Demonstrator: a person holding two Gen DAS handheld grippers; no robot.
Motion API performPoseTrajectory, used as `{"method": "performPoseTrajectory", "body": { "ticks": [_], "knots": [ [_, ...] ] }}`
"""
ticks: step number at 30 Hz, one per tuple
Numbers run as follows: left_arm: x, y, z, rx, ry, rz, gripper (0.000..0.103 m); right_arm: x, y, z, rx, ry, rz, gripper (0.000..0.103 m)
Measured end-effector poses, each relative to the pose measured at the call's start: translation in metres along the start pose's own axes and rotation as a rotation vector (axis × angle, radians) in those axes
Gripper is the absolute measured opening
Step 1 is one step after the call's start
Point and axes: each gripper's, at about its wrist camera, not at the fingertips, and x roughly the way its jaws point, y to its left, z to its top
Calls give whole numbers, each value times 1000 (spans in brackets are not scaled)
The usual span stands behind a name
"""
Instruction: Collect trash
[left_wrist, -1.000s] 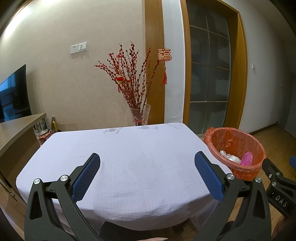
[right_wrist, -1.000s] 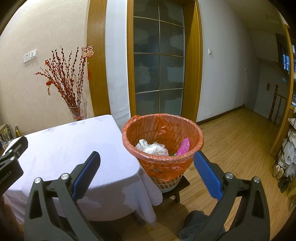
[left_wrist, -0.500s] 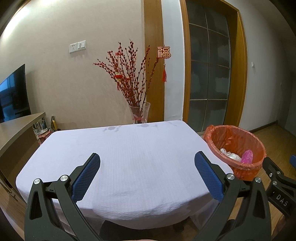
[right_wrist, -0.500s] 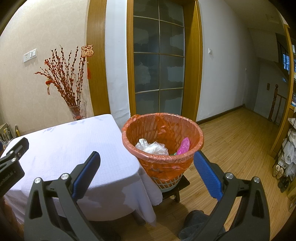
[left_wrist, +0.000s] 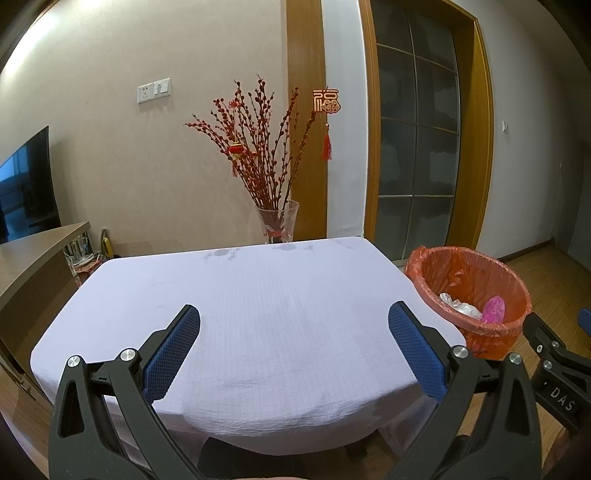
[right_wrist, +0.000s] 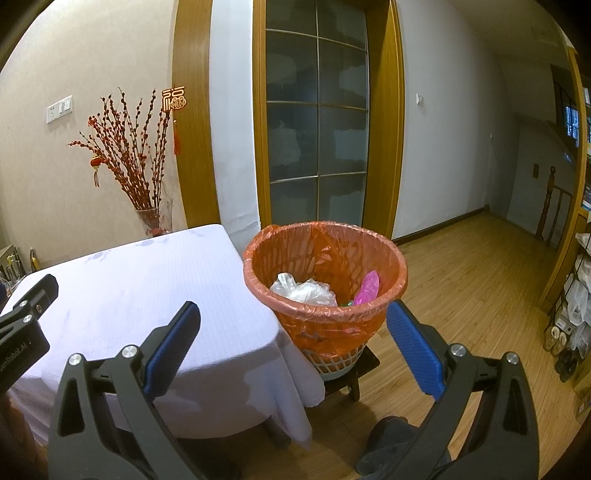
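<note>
A bin with an orange liner (right_wrist: 325, 273) stands on a low stool right of the table; it also shows in the left wrist view (left_wrist: 469, 291). Inside lie a crumpled white plastic bag (right_wrist: 303, 291) and a pink wrapper (right_wrist: 367, 288). My left gripper (left_wrist: 293, 347) is open and empty over the near half of the white tablecloth (left_wrist: 255, 314). My right gripper (right_wrist: 293, 343) is open and empty, held in front of the bin and the table's right corner. No loose trash shows on the cloth.
A glass vase of red branches (left_wrist: 277, 221) stands at the table's far edge. A wooden cabinet (left_wrist: 29, 258) with a TV is at left. A glass-panelled door (right_wrist: 317, 140) and wooden floor (right_wrist: 480, 288) lie right. Shelves with bags (right_wrist: 576, 295) are far right.
The left wrist view has drifted up slightly, so the table and bin sit a little lower in frame. The right gripper has barely moved. Both stay open.
</note>
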Motion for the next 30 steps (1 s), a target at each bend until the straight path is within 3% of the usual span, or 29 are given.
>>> {"method": "performPoseTrajectory", "body": {
  "ticks": [30],
  "knots": [
    [3, -2, -2, -1, 23, -17, 101, 1, -1, -1, -2, 8, 4, 98]
  ]
}}
